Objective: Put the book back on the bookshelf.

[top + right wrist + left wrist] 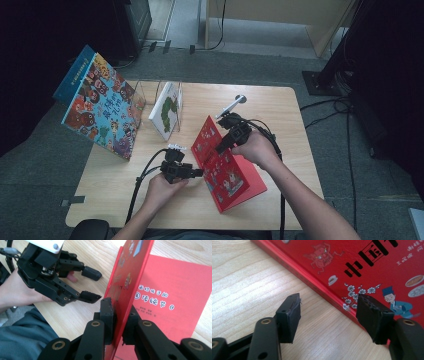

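Observation:
A red picture book (235,182) lies on the wooden table (280,115) with its front cover (127,272) raised almost on edge. My right gripper (119,308) is shut on that cover, one pad on each face, near its free edge. Behind the cover the red first page (175,285) with white lettering lies flat. In the high view the right gripper (222,146) comes at the cover from the upper right. My left gripper (329,298) is open, its jaws wide apart with nothing between them, just off the book's (367,270) edge. It shows as the left gripper (98,287) beside the cover.
A large colourful book (100,105) leans at the table's left edge. A white book with a green figure (167,110) stands in a clear holder behind it. A silver pen-like object (231,106) lies at the back. Cables trail off the right side.

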